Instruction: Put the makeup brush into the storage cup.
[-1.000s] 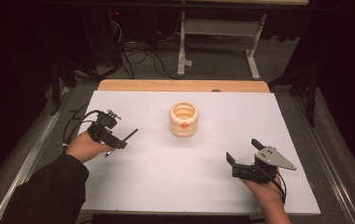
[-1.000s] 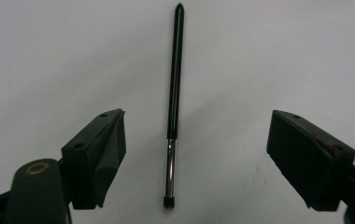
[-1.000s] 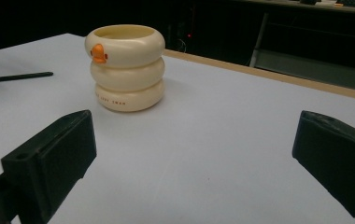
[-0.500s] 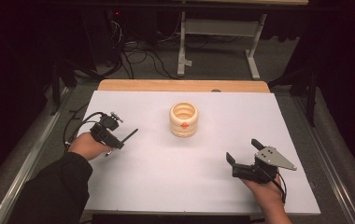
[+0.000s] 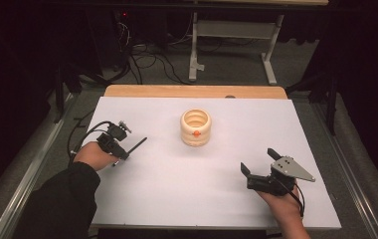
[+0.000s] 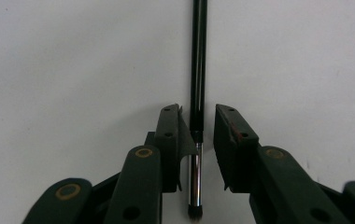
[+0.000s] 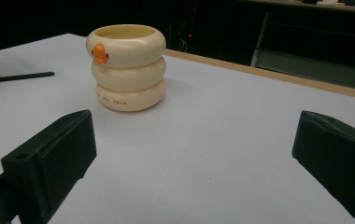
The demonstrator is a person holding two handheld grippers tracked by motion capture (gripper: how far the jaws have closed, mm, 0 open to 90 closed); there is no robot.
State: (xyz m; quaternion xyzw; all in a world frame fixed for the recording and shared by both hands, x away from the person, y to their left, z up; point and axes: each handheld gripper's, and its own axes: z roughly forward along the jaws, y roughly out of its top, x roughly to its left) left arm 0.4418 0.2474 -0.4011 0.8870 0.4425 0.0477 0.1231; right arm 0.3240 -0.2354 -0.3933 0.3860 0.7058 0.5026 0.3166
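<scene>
Here, white table (image 5: 177,199), dark room, left claw (image 6: 196,126) around brush (image 6: 197,70)

Glossy black brush (image 6: 198,70) with shiny metal ferrule, matt white table (image 5: 177,194)

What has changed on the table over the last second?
Hardly anything. The left gripper has edged slightly toward the table's middle with the thin black brush between its jaws. The right gripper stays open and still; the cream ringed duck-beak cup has not moved.
</scene>
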